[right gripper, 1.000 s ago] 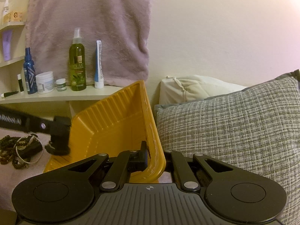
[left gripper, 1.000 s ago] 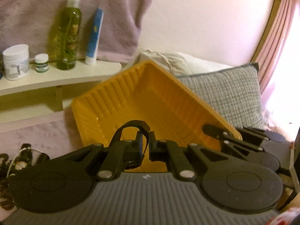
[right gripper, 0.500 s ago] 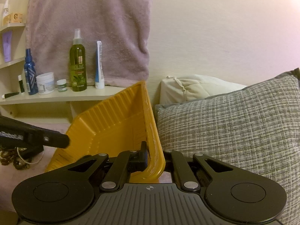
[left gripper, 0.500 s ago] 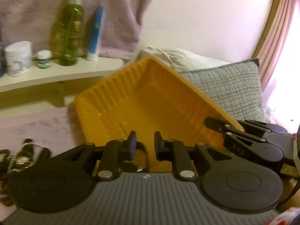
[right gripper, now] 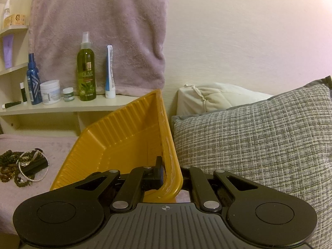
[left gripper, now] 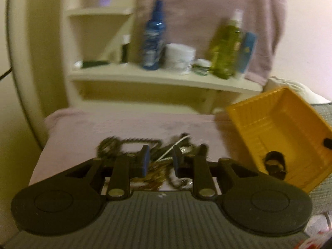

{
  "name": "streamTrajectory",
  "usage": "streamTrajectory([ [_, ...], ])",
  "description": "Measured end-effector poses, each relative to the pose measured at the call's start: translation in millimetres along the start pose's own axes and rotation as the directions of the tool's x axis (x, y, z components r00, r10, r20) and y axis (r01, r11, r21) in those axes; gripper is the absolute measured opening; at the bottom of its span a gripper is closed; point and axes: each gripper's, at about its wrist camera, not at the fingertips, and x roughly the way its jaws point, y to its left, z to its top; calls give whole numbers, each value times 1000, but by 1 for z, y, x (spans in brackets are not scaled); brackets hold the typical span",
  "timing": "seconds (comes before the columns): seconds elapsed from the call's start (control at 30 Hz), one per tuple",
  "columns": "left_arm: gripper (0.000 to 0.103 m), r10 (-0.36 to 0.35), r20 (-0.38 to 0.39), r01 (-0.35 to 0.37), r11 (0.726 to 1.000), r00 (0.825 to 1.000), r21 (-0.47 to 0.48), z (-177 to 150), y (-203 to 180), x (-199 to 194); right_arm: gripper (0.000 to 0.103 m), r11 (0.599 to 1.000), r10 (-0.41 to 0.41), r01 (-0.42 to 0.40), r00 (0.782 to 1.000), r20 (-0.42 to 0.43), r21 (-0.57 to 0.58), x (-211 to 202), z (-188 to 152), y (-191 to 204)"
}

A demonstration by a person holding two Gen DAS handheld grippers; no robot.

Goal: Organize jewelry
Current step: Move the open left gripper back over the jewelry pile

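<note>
Jewelry heaped under our left gripper, jaws wide and holding nothing, right gripper jaws clamped on tray rim.

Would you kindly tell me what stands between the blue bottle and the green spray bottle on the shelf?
In the right wrist view, a white jar and a small green-lidded jar stand between the blue bottle and green spray bottle.

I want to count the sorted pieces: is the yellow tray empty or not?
Not empty. One dark piece lies in the yellow tray; the other jewelry is outside on the pink cloth.
</note>
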Motion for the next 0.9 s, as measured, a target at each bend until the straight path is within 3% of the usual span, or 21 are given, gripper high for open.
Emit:
streamTrajectory([
  [0.17, 22, 22, -14, -22, 1000, 1000, 3, -15, 2, 5, 6, 1000, -5, 4, 1000, -3, -6, 1, 0, 1],
  [0.37, 23, -6, -19, 9, 985, 1000, 170, -36, -30, 16, 6, 1000, -7, 7, 1000, -7, -8, 1, 0, 1],
  [0.53, 23, 59, -23, -51, 965, 998, 256, -51, -39, 27, 6, 1000, -8, 8, 1000, -10, -8, 2, 0, 0],
  [0.9, 23, 175, -6, -165, 942, 985, 291, -55, 0, 32, 6, 1000, -9, 9, 1000, -13, -8, 4, 0, -1],
])
